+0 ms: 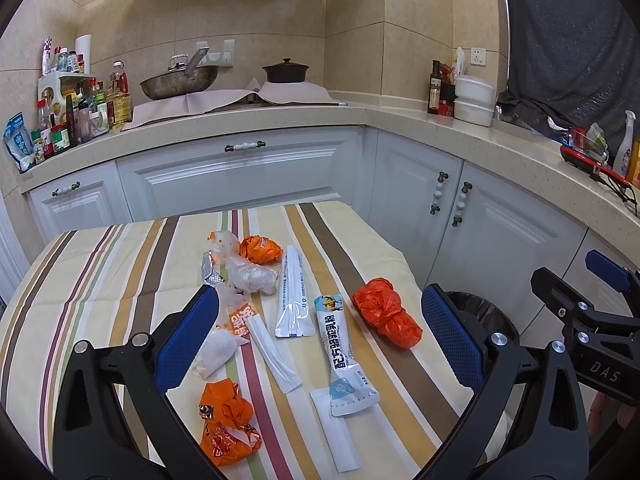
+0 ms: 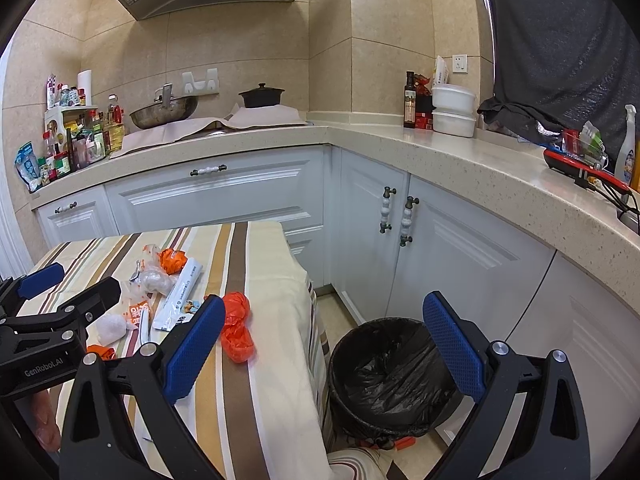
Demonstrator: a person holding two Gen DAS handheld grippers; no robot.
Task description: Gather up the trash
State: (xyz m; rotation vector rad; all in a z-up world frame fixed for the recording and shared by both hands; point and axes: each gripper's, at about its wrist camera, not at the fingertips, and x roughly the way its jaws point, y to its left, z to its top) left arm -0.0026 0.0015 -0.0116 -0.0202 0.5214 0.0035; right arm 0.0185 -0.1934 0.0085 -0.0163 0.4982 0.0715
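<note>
In the left wrist view, the left gripper (image 1: 320,336) is being held above the striped table (image 1: 100,264) with its fingers wide apart and nothing between them, presumably so that a piece of trash can be chosen. The trash is being shown scattered over the middle of the cloth: a red bag (image 1: 386,312) near the right edge, a printed pouch (image 1: 342,356) beside it, a white sachet (image 1: 294,292) further in, a clear plastic wad (image 1: 252,276), an orange wrapper (image 1: 260,250) at the far side, and an orange bag (image 1: 226,420) closest to the camera. Part of the bin (image 1: 486,314) is being glimpsed past the table's right edge, behind the right finger. The right gripper (image 1: 592,304) is being seen from the side at the far right

In the right wrist view, the right gripper (image 2: 324,344) is being held with its fingers spread and empty, pointed down toward the bin (image 2: 384,364), which is standing on the floor just beside the table (image 2: 276,280) and is lined with a black bag. The red bag (image 2: 238,330) is lying near that edge, probably the shortest carry. The left gripper (image 2: 52,292) is being seen at the left, over the trash; no piece appears to be collected yet
</note>
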